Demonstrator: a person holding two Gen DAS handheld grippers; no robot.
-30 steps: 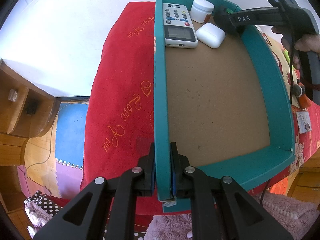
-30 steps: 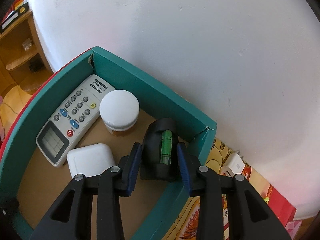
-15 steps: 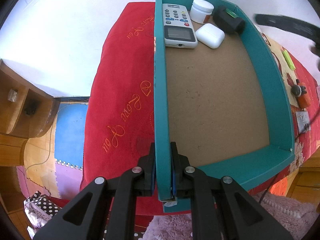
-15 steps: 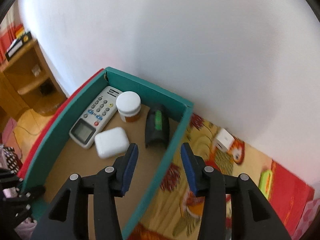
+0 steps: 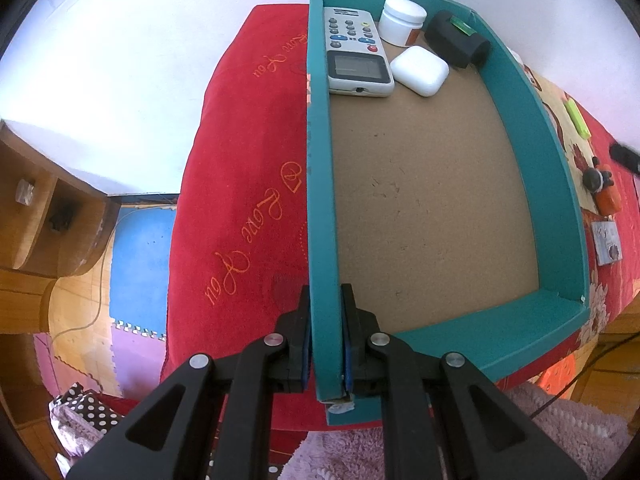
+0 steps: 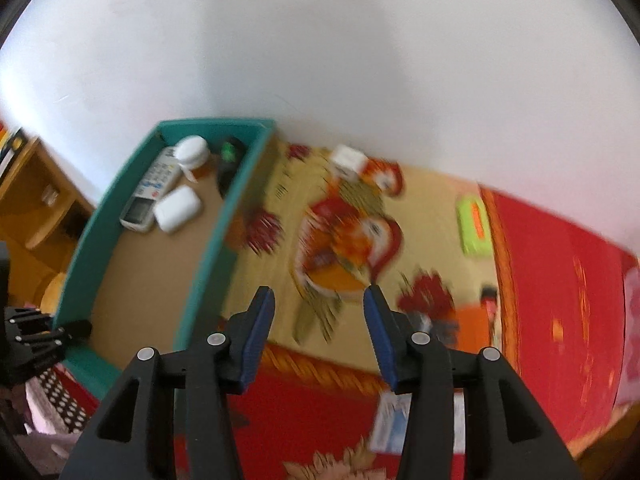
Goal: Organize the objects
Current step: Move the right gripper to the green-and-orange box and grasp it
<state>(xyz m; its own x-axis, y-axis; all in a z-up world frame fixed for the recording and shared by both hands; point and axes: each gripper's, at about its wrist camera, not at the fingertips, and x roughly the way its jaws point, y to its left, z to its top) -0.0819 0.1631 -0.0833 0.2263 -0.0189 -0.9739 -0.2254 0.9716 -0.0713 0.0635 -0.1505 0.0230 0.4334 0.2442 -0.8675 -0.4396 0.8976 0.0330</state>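
My left gripper (image 5: pixel 326 320) is shut on the near left wall of a teal box (image 5: pixel 320 184). At the box's far end lie a white remote (image 5: pixel 356 56), a white jar (image 5: pixel 401 20), a white earbud case (image 5: pixel 419 71) and a black level with a green vial (image 5: pixel 456 42). My right gripper (image 6: pixel 319 312) hovers over the patterned bedspread, right of the teal box (image 6: pixel 208 240). Its jaws are opening, with nothing between them. The right wrist view is blurred.
Loose on the bedspread are a white cube (image 6: pixel 348 160), a green flat item (image 6: pixel 474 224), an orange and black toy (image 5: pixel 604 192) and a small white card (image 5: pixel 606 240). A white wall stands behind the bed. A wooden shelf (image 5: pixel 36 208) is at the left.
The right gripper let go of the black level in the box's far corner and drew back, up and to the right, out of the box, with its jaws widening. The left gripper kept its hold.
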